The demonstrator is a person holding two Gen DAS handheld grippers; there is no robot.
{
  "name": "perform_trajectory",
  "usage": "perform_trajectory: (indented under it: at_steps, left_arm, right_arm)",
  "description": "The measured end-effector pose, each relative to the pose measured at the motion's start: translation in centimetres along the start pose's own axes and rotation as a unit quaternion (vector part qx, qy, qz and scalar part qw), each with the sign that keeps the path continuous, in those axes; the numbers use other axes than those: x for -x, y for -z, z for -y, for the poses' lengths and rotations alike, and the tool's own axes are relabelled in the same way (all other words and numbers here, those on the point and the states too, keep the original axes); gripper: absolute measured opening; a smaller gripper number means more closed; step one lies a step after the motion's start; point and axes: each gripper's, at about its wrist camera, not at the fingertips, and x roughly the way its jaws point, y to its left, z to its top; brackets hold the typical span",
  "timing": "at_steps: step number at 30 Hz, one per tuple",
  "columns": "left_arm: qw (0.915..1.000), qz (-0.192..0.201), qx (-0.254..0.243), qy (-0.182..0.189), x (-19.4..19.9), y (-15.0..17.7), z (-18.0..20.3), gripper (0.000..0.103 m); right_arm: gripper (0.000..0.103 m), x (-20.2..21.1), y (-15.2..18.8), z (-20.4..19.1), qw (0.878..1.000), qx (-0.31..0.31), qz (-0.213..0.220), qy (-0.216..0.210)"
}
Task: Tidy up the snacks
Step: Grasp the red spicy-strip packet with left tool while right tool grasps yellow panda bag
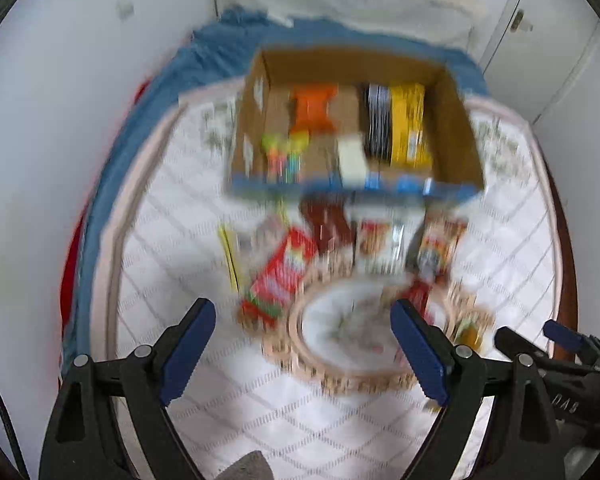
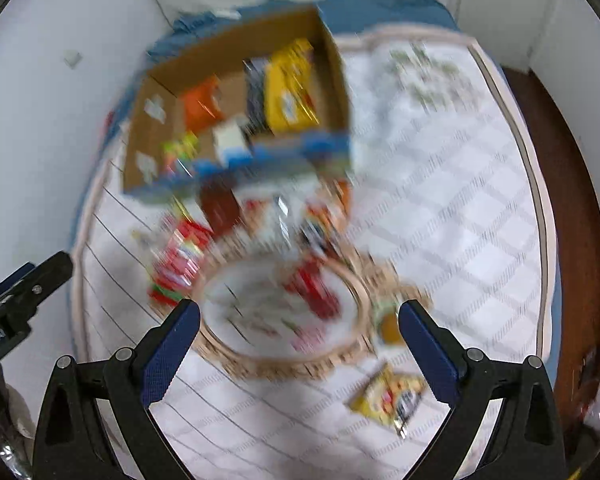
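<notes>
Both views are motion-blurred. A cardboard box (image 1: 456, 128) (image 2: 336, 76) stands on a white quilted bed and holds snack packs, among them an orange one (image 1: 314, 110) (image 2: 200, 102) and a yellow one (image 1: 408, 128) (image 2: 288, 92). In front of it lie several loose snack packs, including a red one (image 1: 280, 272) (image 2: 180, 260). A round woven basket (image 1: 300, 344) (image 2: 260, 364) sits nearest, with a red pack (image 2: 312, 288) inside. My left gripper (image 1: 302, 348) is open and empty above the basket. My right gripper (image 2: 300, 352) is open and empty above the basket too.
A yellow snack pack (image 2: 392, 396) lies alone on the quilt near the right gripper. A blue blanket (image 1: 220, 56) lies behind the box. White walls stand left and back. A brown wooden bed edge (image 2: 580, 208) runs along the right.
</notes>
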Motion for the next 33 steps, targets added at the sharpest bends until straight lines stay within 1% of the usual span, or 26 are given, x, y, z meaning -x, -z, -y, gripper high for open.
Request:
perform_trajectory:
  at_steps: [1,3,4,5,8,12,16,19,20,21,22,23,24,25,27,28,30,33]
  left_arm:
    - [0.9998,-0.018,0.001,0.0,-1.1,1.1,0.1,0.089]
    - [0.999,-0.044,0.003,-0.007,-3.0,3.1,0.4,0.089]
    - [0.9982,-0.06,0.003,-0.009,-4.2,4.2,0.6,0.089]
    - [0.9971,-0.075,0.005,-0.009,-5.3,5.1,0.8,0.089]
    - [0.9944,-0.104,0.008,-0.015,-7.7,7.1,1.1,0.089]
    - [0.9916,-0.126,0.011,-0.025,-9.9,8.4,1.2,0.089]
    - [0.9898,-0.137,0.012,-0.038,-11.3,8.9,1.0,0.089]
    - [0.9886,-0.142,0.02,-0.048,-11.8,8.5,0.5,0.089]
    - [0.9881,-0.143,0.025,-0.051,-11.9,8.4,0.3,0.089]
    - [0.9875,-0.144,0.032,-0.054,-12.0,8.2,-0.1,0.089]
    - [0.9873,-0.144,0.036,-0.058,-12.0,7.9,-0.4,0.089]
    - [0.9872,-0.141,0.038,-0.064,-12.0,7.5,-0.6,0.089]
    - [0.9875,-0.136,0.035,-0.072,-12.0,6.9,-0.8,0.089]
    - [0.988,-0.13,0.028,-0.079,-12.0,6.2,-0.9,0.089]
    - [0.9875,-0.121,-0.005,-0.101,-12.7,4.7,-0.7,0.089]
    - [0.9865,-0.118,-0.022,-0.111,-13.3,3.8,-0.5,0.089]
    - [0.983,-0.111,-0.056,-0.134,-14.8,2.1,-0.2,0.089]
    - [0.9755,-0.11,-0.099,-0.163,-17.4,0.2,0.4,0.089]
  right_arm:
    - [0.101,-0.6,0.7,0.5,1.0,-0.001,-0.011,0.005]
    - [0.101,-3.1,3.1,2.9,0.998,-0.012,-0.057,0.027]
    - [0.101,-3.8,3.9,3.7,0.997,-0.021,-0.07,0.031]
    - [0.101,-4.8,4.9,4.8,0.995,-0.034,-0.085,0.037]
    - [0.101,-8.1,7.2,8.8,0.987,-0.082,-0.126,0.059]
    - [0.101,-11.3,9.1,11.1,0.978,-0.122,-0.158,0.066]
    - [0.101,-13.8,10.2,11.3,0.973,-0.128,-0.177,0.074]
    - [0.101,-15.8,11.3,11.0,0.97,-0.126,-0.194,0.079]
    - [0.099,-16.3,11.6,10.8,0.969,-0.125,-0.199,0.077]
    - [0.095,-16.9,12.1,10.6,0.968,-0.127,-0.202,0.076]
    - [0.084,-17.2,12.4,10.5,0.968,-0.13,-0.202,0.074]
    - [0.07,-17.2,12.5,10.4,0.968,-0.13,-0.201,0.079]
    - [0.069,-17.1,12.6,10.1,0.969,-0.125,-0.194,0.087]
    - [0.068,-17.0,12.6,9.9,0.97,-0.125,-0.189,0.083]
    - [0.067,-16.6,12.4,9.3,0.973,-0.13,-0.179,0.058]
    - [0.067,-16.5,12.2,9.1,0.974,-0.129,-0.177,0.053]
    - [0.067,-16.1,11.4,8.2,0.978,-0.123,-0.164,0.04]
    - [0.067,-16.3,10.2,6.8,0.98,-0.117,-0.162,0.013]
